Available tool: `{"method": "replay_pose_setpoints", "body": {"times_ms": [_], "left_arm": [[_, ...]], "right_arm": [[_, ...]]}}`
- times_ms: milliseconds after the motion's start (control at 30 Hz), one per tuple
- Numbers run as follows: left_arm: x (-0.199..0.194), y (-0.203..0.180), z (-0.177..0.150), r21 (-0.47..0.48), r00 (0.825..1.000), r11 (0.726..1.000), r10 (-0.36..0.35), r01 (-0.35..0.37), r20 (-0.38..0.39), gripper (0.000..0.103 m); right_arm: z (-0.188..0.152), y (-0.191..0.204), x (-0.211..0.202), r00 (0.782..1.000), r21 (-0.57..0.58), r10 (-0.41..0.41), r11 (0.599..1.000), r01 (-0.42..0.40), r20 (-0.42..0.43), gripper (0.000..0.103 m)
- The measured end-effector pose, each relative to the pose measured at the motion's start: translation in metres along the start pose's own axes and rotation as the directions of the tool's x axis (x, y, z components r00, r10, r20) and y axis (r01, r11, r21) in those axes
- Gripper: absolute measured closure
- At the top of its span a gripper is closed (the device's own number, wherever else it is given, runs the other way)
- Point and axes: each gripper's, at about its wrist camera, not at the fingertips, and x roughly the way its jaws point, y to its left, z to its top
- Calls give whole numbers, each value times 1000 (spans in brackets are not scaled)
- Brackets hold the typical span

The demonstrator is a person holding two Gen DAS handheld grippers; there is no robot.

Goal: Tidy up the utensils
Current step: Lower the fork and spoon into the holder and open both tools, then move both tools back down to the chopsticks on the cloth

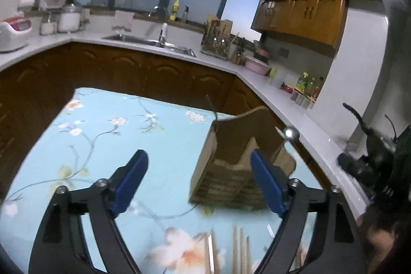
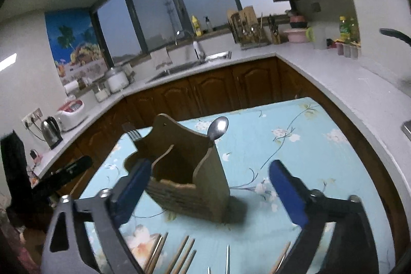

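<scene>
Wooden holder (image 2: 185, 171) with spoon (image 2: 218, 127), fork (image 2: 132, 134); chopsticks (image 2: 179, 258) near; both jaws spread, empty.

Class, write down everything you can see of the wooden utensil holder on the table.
The wooden utensil holder is brown, with a tall curved back, a divider between compartments and a slatted front. It stands upright on the floral tablecloth. A fork and a spoon stick up from it. Neither gripper touches it.

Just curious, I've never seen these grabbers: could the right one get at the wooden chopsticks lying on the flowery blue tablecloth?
Probably yes. The right gripper is open and empty, and the wooden chopsticks lie loose on the flowery blue tablecloth just below it. The wooden utensil holder stands farther back, out of the way.
</scene>
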Motion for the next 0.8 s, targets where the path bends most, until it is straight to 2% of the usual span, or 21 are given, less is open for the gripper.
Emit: {"method": "replay_pose_setpoints", "body": {"times_ms": [133, 333, 433, 533, 633, 800], "left_arm": [[-31, 12, -33, -18, 999, 999, 42, -42, 8, 7], [-57, 26, -70, -39, 994, 995, 89, -92, -60, 6], [-68, 27, -83, -37, 992, 994, 100, -103, -77, 0], [-77, 27, -98, -34, 985, 990, 134, -139, -111, 0], [-78, 30, -112, -49, 982, 993, 98, -107, -163, 0], [-93, 35, -127, -84, 989, 993, 67, -78, -133, 0]], "right_arm": [[-23, 0, -31, 999, 10, -15, 1000, 15, 29, 4], [-59, -8, -63, 999, 56, -37, 998, 36, 20, 4], [-74, -10, -76, 998, 67, -56, 996, 56, 5, 4], [-91, -12, -84, 997, 76, -75, 994, 76, -24, 4], [-109, -12, -90, 994, 74, -94, 992, 97, -51, 4], [-130, -14, -91, 989, 80, -107, 990, 116, -103, 4]]}}
